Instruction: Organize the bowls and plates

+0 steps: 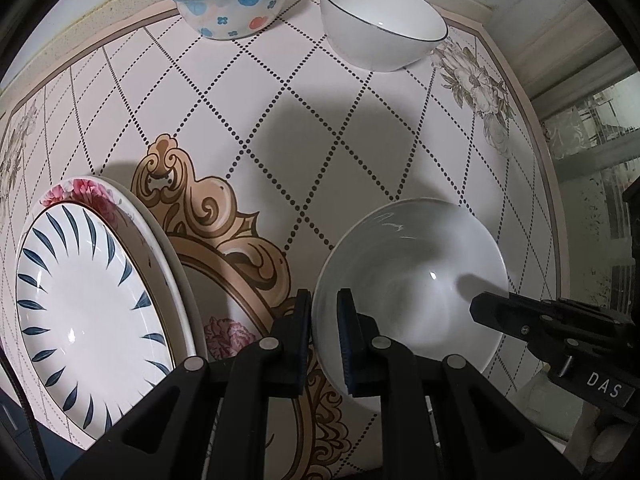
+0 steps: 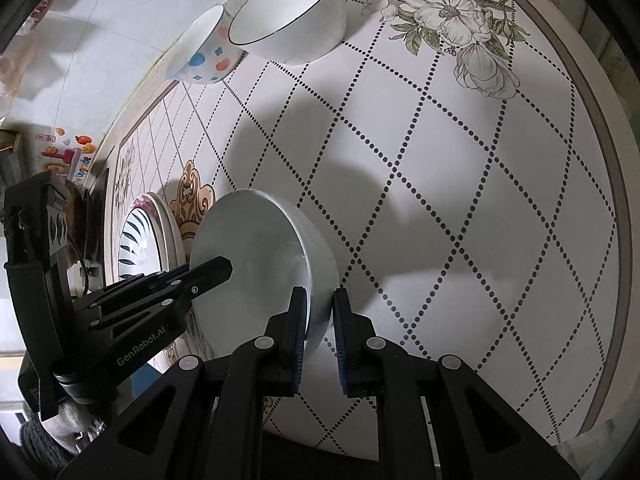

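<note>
A plain white bowl [image 1: 412, 276] is held between both grippers just above the patterned table. My left gripper [image 1: 324, 336] is shut on its left rim, one finger inside and one outside. My right gripper [image 2: 320, 328] is shut on its opposite rim; it shows in the left wrist view [image 1: 520, 316], and the bowl shows in the right wrist view [image 2: 260, 248]. A blue-leaf plate [image 1: 88, 308] lies on a pink-flower plate [image 1: 132, 208] at the left. A dotted bowl [image 1: 232, 0] and a dark-rimmed white bowl [image 1: 380, 24] stand at the back.
The table [image 1: 280, 120] has a diamond-dot cloth with gold scrollwork and grey flowers. A wall runs behind the back bowls. The table's right edge [image 2: 612, 184] curves past a window area. The left gripper body [image 2: 132, 312] shows in the right wrist view.
</note>
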